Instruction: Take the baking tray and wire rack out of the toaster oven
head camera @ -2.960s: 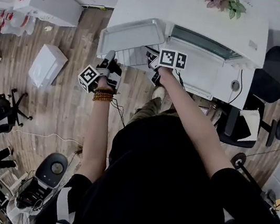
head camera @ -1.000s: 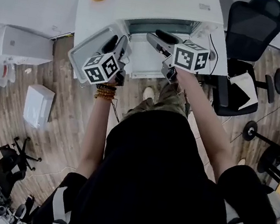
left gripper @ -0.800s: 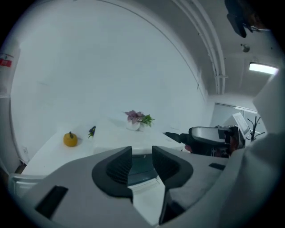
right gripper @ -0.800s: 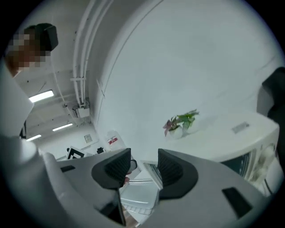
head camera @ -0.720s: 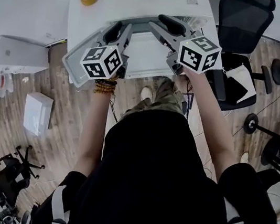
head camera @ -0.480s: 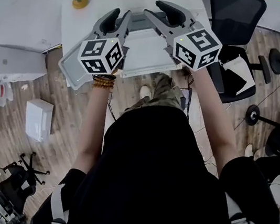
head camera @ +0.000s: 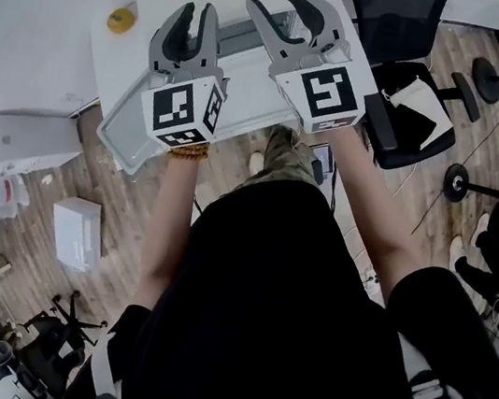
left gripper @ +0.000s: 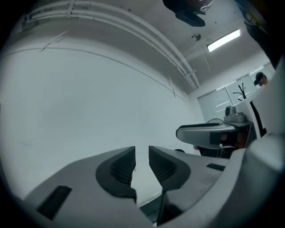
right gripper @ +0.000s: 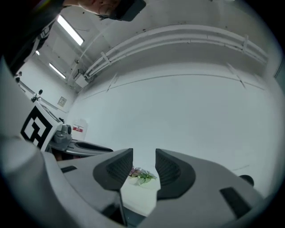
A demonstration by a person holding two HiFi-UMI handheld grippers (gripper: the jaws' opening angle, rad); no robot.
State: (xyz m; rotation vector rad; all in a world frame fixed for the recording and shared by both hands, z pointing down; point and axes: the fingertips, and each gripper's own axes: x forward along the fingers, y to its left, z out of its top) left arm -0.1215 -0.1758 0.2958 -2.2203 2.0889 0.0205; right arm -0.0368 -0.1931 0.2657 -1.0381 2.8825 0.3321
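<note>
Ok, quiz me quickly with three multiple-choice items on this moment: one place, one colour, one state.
1. Where does the yellow object lie?
A on the wooden floor
B on the white table
C on a shelf

2. What colour is the office chair?
A red
B white
C black

3. How do the jaws of the left gripper stand?
A apart, with nothing between them
B shut on a tray
C shut on a wire rack

Answers:
1 B: in the head view the yellow object sits on the white tabletop, not on the floor.
2 C: the chair's back and seat are black.
3 A: the left gripper view shows a clear gap between the pads. The jaws have just been closing, with nothing between them.
</note>
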